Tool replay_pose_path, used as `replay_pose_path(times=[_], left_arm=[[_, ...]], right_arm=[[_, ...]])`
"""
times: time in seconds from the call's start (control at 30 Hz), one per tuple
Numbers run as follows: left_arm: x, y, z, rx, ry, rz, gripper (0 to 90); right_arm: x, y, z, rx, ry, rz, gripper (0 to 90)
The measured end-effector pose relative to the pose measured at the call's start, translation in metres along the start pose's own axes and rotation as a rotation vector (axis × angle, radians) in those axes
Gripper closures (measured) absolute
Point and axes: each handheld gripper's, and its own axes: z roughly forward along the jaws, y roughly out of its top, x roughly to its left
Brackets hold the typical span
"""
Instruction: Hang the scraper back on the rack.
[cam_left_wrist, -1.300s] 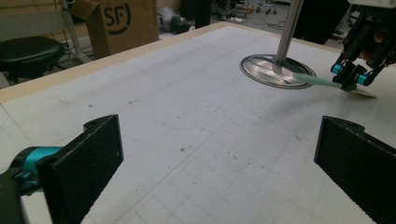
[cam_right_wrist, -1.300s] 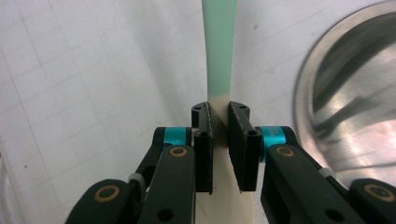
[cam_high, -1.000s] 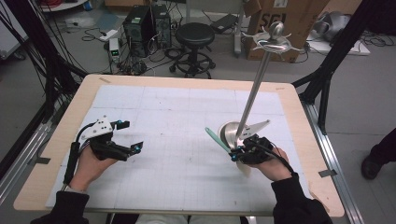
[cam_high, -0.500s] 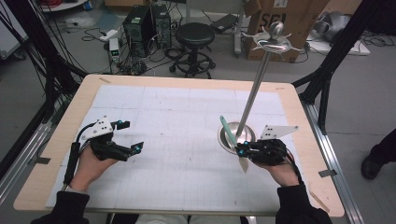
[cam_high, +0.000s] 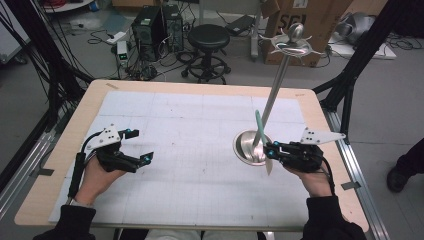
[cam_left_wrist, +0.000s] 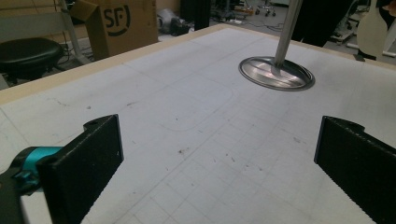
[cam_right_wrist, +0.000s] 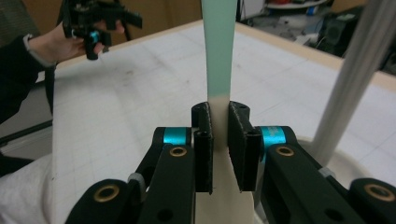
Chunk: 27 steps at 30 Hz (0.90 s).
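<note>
My right gripper (cam_high: 270, 150) is shut on a utensil with a mint-green handle (cam_high: 260, 125) and a cream blade (cam_high: 269, 165). In the right gripper view its pads (cam_right_wrist: 204, 133) clamp the utensil (cam_right_wrist: 218, 56) where green meets cream, and the handle points up and away. It hangs over the round base (cam_high: 245, 148) of a metal stand, close beside the slanted pole (cam_high: 276, 92). The pole ends in a hooked top (cam_high: 292, 46). My left gripper (cam_high: 141, 145) rests at the left of the table, open, with nothing between its jaws (cam_left_wrist: 219, 154).
A white gridded mat (cam_high: 200, 150) covers the wooden table (cam_high: 95, 100). Behind the table stand a stool (cam_high: 210, 37), computer cases (cam_high: 155, 27) and a cardboard box (cam_high: 310, 25). A black frame leg (cam_high: 350, 85) rises at the right edge.
The right hand has moved right and slightly up with the utensil. The green handle has swung from pointing far-left to lying close along the stand's pole. The left gripper kept still.
</note>
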Motion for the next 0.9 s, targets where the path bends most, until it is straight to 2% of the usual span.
replay_pose_path(times=[0.3, 0.73, 0.9], left_arm=[[0.000, 0.000, 0.000, 0.002, 0.002, -0.001, 1.7], [0.000, 0.000, 0.000, 0.003, 0.003, -0.001, 1.7], [0.000, 0.000, 0.000, 0.004, 0.004, -0.003, 1.7]], right_arm=[[-0.009, 0.016, -0.024, -0.121, -0.026, 0.012, 81.2], [-0.021, 0.040, -0.050, -0.151, -0.076, -0.003, 81.2], [-0.026, 0.045, -0.058, -0.163, -0.079, -0.004, 81.2]])
